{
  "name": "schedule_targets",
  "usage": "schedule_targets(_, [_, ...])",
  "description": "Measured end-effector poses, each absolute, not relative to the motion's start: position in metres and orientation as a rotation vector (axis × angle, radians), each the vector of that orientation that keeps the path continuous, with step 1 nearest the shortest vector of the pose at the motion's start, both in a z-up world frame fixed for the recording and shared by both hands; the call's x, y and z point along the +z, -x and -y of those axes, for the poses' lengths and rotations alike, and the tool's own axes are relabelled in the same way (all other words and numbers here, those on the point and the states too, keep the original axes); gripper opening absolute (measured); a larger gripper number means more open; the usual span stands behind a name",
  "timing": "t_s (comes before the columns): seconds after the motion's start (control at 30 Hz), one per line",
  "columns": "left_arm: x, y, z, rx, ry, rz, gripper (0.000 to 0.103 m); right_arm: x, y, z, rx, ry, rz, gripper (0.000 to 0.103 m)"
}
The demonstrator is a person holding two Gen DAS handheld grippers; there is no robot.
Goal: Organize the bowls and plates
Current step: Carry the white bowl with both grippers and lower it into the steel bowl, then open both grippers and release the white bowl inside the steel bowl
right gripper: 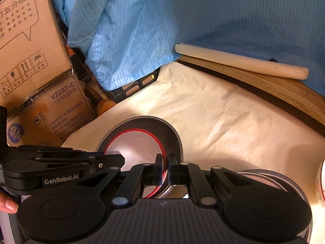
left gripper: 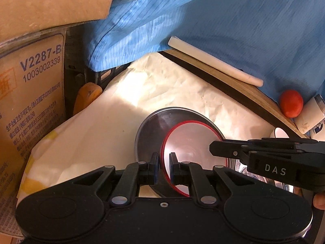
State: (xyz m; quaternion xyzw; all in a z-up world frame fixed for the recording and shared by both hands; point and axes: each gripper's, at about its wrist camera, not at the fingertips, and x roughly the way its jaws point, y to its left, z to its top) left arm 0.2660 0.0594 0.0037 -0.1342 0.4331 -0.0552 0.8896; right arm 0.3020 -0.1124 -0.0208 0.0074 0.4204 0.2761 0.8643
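A shiny metal bowl with a red rim (left gripper: 191, 142) (right gripper: 138, 144) is tilted inside a wider grey metal bowl (left gripper: 150, 130) (right gripper: 171, 135) on the cream table cover. In the left wrist view, my left gripper (left gripper: 163, 162) is shut on the red rim's near edge. My right gripper (left gripper: 212, 149) reaches in from the right and meets the rim's opposite edge. The right wrist view has my right gripper (right gripper: 165, 162) shut on the red rim, and the left gripper (right gripper: 121, 160) comes in from the left onto the same bowl.
More metal dishes (right gripper: 264, 180) and a white bowl (right gripper: 321, 183) lie to the right. A tomato (left gripper: 290, 103), a white bottle (left gripper: 310, 118) and a white board (left gripper: 213, 61) sit along the wooden table edge (right gripper: 284, 93). Cardboard boxes (left gripper: 36, 81) stand left; a person's blue garment (right gripper: 203, 20) hangs behind.
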Motion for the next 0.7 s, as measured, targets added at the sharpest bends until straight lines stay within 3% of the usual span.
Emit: schedule_targets(0.7, [0.0020, -0.2753, -0.0615, -0.105, 0.254, -0.879, 0.015, -0.0257, -0.3105, 0.1074, 0.580, -0.025, -0.881, 0.007])
